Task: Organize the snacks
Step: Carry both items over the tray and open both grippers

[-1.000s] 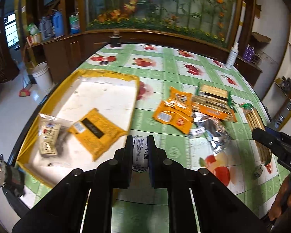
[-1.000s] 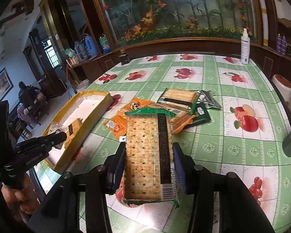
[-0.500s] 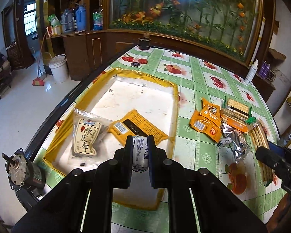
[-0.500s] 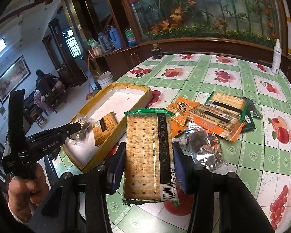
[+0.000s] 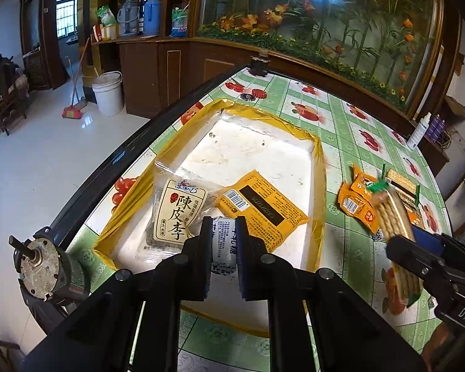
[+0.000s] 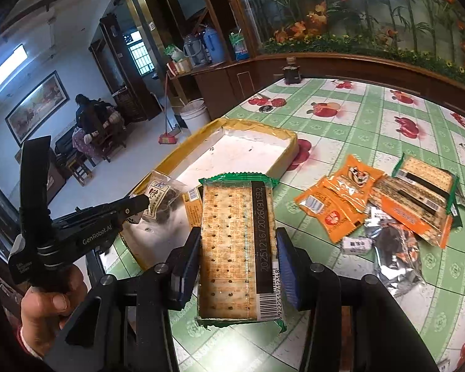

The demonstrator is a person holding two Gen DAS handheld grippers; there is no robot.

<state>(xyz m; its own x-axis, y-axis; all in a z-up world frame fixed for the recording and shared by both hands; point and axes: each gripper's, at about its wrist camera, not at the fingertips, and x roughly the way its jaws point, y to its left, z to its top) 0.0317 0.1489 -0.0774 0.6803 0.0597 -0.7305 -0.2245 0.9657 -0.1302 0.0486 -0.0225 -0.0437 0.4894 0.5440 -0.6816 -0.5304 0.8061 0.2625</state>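
My left gripper (image 5: 222,238) is shut on a small white wrapped candy (image 5: 223,248), held over the near end of the yellow-rimmed tray (image 5: 321,167). Inside the tray lie a clear plum bag (image 5: 176,214) and an orange packet (image 5: 263,206). My right gripper (image 6: 238,260) is shut on a long green-edged cracker pack (image 6: 237,245), held above the tablecloth beside the tray (image 6: 290,147). In the right wrist view the left gripper (image 6: 139,203) hangs over the tray's near corner. The cracker pack (image 5: 395,220) also shows at the right of the left wrist view.
A heap of loose snacks lies right of the tray: orange packets (image 6: 341,198), cracker packs (image 6: 418,192), a silver bag (image 6: 393,248) and a small white candy (image 6: 355,245). A spray bottle (image 5: 418,131) stands at the far edge. A small motor (image 5: 46,266) sits at the table's left rim.
Both grippers have travelled left with their loads. The left one now hangs over the tray's near end, and the right one with the cracker pack has come closer to the tray.
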